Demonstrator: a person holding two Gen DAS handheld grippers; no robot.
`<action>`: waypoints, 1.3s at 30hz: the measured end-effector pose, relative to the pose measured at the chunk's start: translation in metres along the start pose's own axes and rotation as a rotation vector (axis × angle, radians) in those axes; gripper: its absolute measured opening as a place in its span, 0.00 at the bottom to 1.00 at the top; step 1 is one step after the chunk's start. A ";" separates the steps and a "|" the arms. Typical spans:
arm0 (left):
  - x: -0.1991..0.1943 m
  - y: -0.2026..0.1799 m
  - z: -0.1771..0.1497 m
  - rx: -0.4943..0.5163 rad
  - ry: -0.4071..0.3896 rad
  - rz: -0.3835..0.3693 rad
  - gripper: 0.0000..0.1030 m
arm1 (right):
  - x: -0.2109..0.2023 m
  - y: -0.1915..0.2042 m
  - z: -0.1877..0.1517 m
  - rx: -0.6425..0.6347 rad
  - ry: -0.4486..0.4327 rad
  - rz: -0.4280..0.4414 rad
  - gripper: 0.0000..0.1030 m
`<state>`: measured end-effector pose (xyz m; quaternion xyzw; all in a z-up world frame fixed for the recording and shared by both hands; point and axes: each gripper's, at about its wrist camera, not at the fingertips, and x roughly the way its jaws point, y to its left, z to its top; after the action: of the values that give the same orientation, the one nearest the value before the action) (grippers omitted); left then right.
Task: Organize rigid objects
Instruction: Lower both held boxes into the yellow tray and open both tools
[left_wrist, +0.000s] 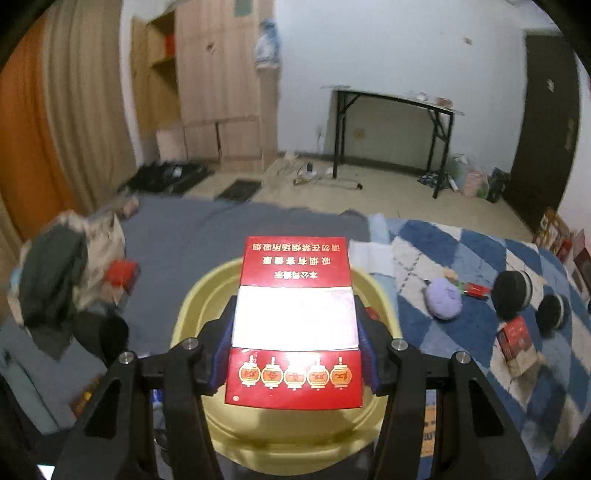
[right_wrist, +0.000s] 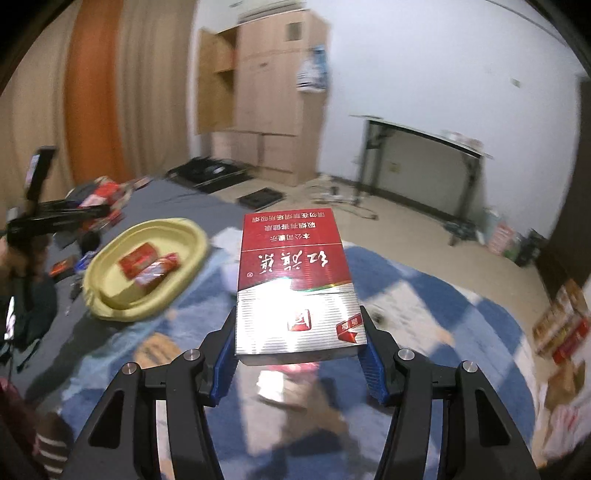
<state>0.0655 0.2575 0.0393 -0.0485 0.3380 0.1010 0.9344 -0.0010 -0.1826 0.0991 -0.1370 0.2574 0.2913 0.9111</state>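
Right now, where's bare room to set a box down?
Free: the grey sheet between the clothes pile and the yellow basin. The basin floor beside its two red boxes is bare too. Crowded: the checked blanket around the purple toy and black rolls.

1. The round yellow plastic basin (left_wrist: 207, 291) is largely hidden behind the red-and-white cardboard cigarette box (left_wrist: 295, 325).
2. In the right wrist view, two red packs (right_wrist: 149, 266) in the basin are blurred; their print is illegible.
3. The blue-and-white checked rug (right_wrist: 424, 295) is motion-smeared.
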 end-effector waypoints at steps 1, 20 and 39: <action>0.006 0.005 -0.002 -0.014 0.011 -0.007 0.56 | 0.005 0.010 0.009 -0.014 0.005 0.017 0.55; 0.111 0.065 -0.029 -0.148 0.168 0.010 0.56 | 0.229 0.179 0.117 -0.386 0.236 0.248 0.55; 0.100 0.070 -0.013 -0.239 0.137 0.026 0.97 | 0.300 0.204 0.112 -0.387 0.281 0.267 0.89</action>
<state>0.1168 0.3390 -0.0361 -0.1621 0.3874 0.1491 0.8952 0.1292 0.1621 0.0074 -0.3126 0.3368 0.4306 0.7768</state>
